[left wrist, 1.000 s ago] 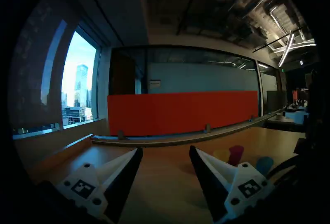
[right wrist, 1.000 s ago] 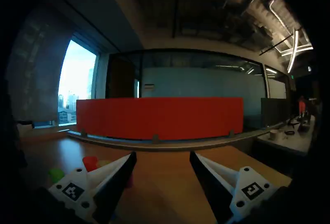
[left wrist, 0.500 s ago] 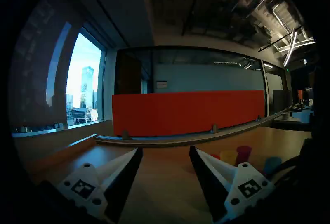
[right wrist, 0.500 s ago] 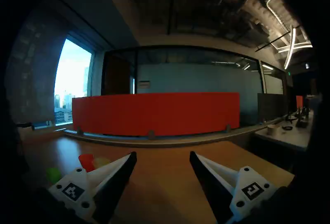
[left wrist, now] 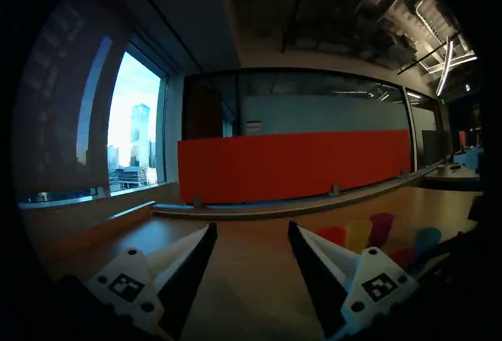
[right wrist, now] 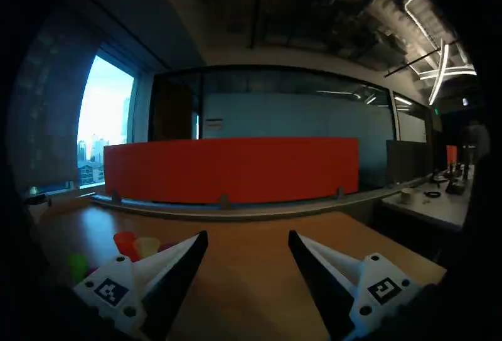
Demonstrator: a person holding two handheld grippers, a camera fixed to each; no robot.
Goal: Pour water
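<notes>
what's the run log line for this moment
phase: pre-grasp | left gripper: open, empty | right gripper: open, empty | coloured cups: standing on desk, not gripped

Left gripper (left wrist: 251, 224) swung a bit left, so more coloured cups (left wrist: 359, 234) popped out right of its jaws. Right gripper (right wrist: 246, 233) turned slightly right, cups drifting further left of its jaws.

The wooden surface (left wrist: 251, 278) carries coloured cups (left wrist: 359, 234): at 4 o'clock in the left gripper view, 8 o'clock in the right gripper view.
</notes>
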